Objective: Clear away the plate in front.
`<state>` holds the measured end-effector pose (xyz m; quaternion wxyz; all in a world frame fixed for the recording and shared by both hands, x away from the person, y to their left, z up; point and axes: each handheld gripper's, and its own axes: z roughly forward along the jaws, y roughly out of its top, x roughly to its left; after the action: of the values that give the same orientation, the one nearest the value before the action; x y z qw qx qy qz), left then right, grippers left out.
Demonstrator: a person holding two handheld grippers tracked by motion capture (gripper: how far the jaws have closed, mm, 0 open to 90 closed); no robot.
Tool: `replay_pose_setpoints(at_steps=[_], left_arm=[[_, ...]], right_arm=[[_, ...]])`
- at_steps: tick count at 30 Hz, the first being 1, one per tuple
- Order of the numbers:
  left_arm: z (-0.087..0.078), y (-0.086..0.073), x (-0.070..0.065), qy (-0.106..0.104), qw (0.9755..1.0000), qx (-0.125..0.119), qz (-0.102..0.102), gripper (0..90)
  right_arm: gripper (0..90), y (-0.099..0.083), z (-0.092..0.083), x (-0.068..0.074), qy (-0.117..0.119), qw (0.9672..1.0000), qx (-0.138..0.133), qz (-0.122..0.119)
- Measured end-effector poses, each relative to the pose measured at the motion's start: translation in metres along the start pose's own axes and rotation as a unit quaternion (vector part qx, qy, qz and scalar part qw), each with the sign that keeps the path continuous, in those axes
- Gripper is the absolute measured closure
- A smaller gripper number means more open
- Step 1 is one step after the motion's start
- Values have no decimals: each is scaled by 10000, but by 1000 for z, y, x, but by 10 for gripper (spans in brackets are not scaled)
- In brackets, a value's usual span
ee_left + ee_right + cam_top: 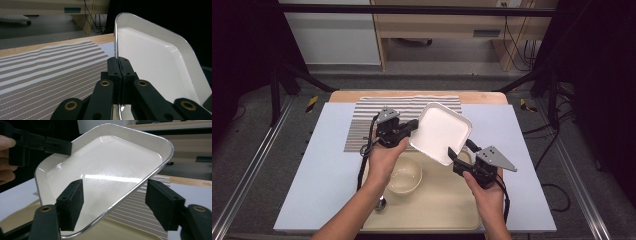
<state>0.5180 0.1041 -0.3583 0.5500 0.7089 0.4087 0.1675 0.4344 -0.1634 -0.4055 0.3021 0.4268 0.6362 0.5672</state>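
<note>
1. A white, square, shallow enamel tray with rounded corners and a thin metallic rim (443, 132) is held in the air above the far edge of a beige plastic serving tray (447, 207), its hollow face turned up and toward the person, one corner pointing away toward the far side of the surface (327, 170).
2. The white tray is tilted, with its far side raised and its near edge lower; being square, no long axis can be told.
3. The left tool (398, 131) is clamped tight on the white tray's left rim; in the left gripper view its jaws are seen pressed together on the thin edge (116, 50).
4. The right tool (458, 161) is set at the tray's near right edge with its jaws part-way apart; in the right gripper view the rim (130, 191) is seen passing between the 2 pads (71, 203), and no pressing contact can be told.
5. 1 white tray, 1 beige serving tray, 1 cream round bowl (404, 179) and 1 metal spoon (382, 204) are counted; the bowl and spoon lie in the serving tray.
6. 1 striped grey-and-white cloth (367, 125) is spread on the far part of the surface, beneath the left tool.
</note>
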Motion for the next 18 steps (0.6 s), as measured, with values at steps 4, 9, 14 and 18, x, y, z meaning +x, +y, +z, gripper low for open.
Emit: replay_pose_setpoints(at_steps=[4, 9, 14, 18], left_arm=[[0, -1, -5, 128, 9999, -68, -22, 891], [-1, -6, -12, 324, 9993, -189, -30, 890], [-3, -14, -22, 429, 9985, -320, -67, 887], [-3, -19, -30, 464, 9982, -377, -45, 880]], right_arm=[[451, -1, 2, -2, -103, 9999, 69, 18], [576, 1, 2, -3, -331, 9994, 64, 35], [698, 6, 1, -8, -589, 9982, -32, 134], [776, 11, 1, -14, -746, 9969, -100, 214]])
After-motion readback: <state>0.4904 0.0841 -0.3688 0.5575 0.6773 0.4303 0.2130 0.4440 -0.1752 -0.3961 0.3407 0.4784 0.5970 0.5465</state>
